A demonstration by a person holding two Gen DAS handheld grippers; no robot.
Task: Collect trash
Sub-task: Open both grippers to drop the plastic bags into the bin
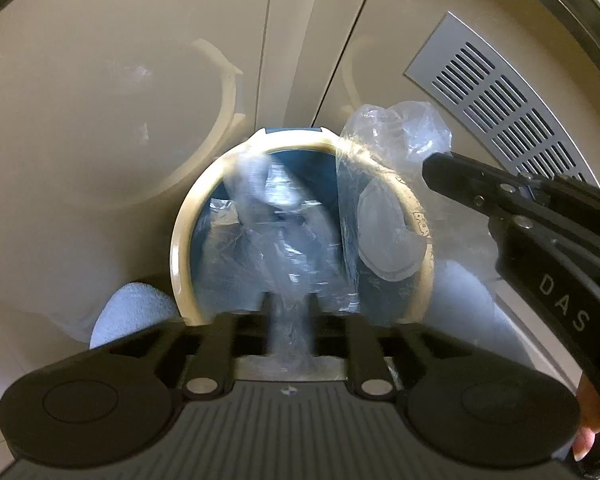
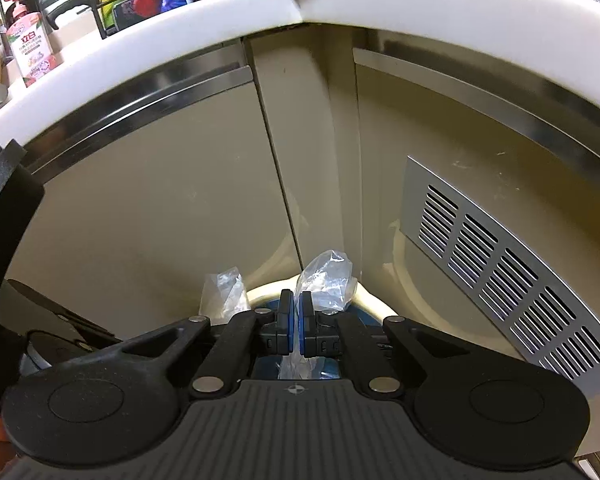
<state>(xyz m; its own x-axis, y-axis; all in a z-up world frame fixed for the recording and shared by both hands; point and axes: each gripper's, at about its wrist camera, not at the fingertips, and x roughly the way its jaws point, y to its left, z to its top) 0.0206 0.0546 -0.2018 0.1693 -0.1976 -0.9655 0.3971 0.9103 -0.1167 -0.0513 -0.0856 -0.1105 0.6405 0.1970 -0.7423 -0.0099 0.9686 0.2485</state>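
At the bottom of the left wrist view, the left gripper (image 1: pixel 290 312) points steeply down with its jaws spread; a blurred strip of clear crinkled plastic film (image 1: pixel 284 240) runs between the two fingers and down into the round bin with a cream rim and a dark blue inside (image 1: pixel 178 248) at mid-frame, and neither pad can be seen pressing on it. On either side of the bin, at lower left and lower right, lies a pale blue terry towel (image 1: pixel 128 308). From the right edge of that view the black right gripper (image 1: pixel 430 168) reaches in, its jaws pressed together on a second clear plastic wrapper with a round moulded bubble (image 1: pixel 384 216), which hangs over the bin's right rim. In the right wrist view the same pinch shows at lower centre: the blue-padded fingers (image 2: pixel 288 328) clamp the wrapper, whose crumpled top stands up above them. Behind the bin rise glossy beige cabinet doors (image 1: pixel 100 100), with a grey slotted metal vent panel (image 1: pixel 512 120) at the right. Farther up, in the upper left of the right wrist view, a white countertop edge (image 2: pixel 140 40) carries a pink pump bottle with a printed label (image 2: pixel 30 48).
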